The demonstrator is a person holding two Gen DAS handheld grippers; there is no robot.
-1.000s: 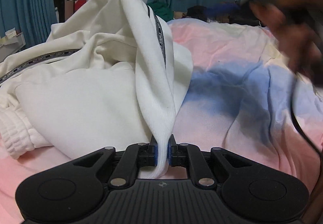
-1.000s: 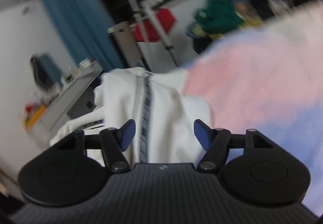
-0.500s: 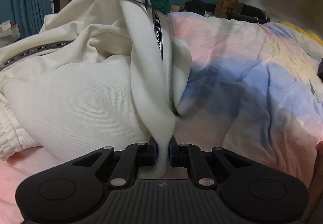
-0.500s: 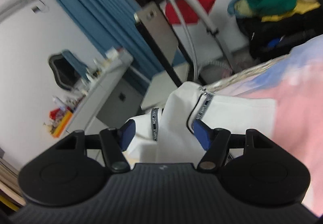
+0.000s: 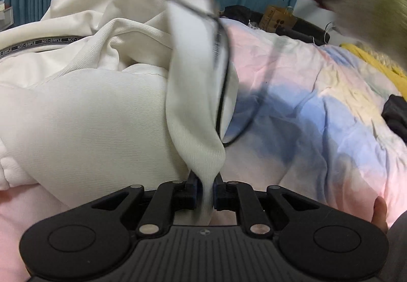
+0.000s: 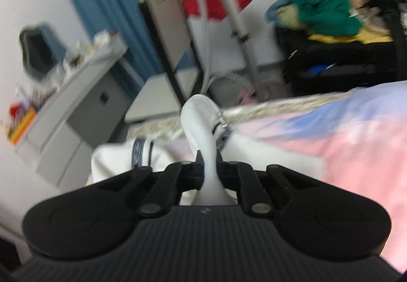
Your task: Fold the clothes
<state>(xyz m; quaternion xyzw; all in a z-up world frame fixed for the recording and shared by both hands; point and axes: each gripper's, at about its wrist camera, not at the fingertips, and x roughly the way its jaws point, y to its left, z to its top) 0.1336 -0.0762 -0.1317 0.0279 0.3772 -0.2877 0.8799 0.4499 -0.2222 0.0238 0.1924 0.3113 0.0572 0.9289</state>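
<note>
The garment (image 5: 101,129) is white ribbed knit with a black band lettered in white. The bedsheet (image 5: 318,116) is blotched pink, blue and pale yellow. Both tools are black with blue pads (image 5: 193,189).

- I can read "NOT-SIMPLE", repeated along the black tape trim (image 5: 38,43) of the white garment (image 5: 101,129), in my left wrist view.
- The same trim (image 6: 139,152) shows in my right wrist view, but its letters are too blurred to read.
- A brown paper bag (image 5: 277,18) behind the bed bears a dark mark I cannot make out.
</note>
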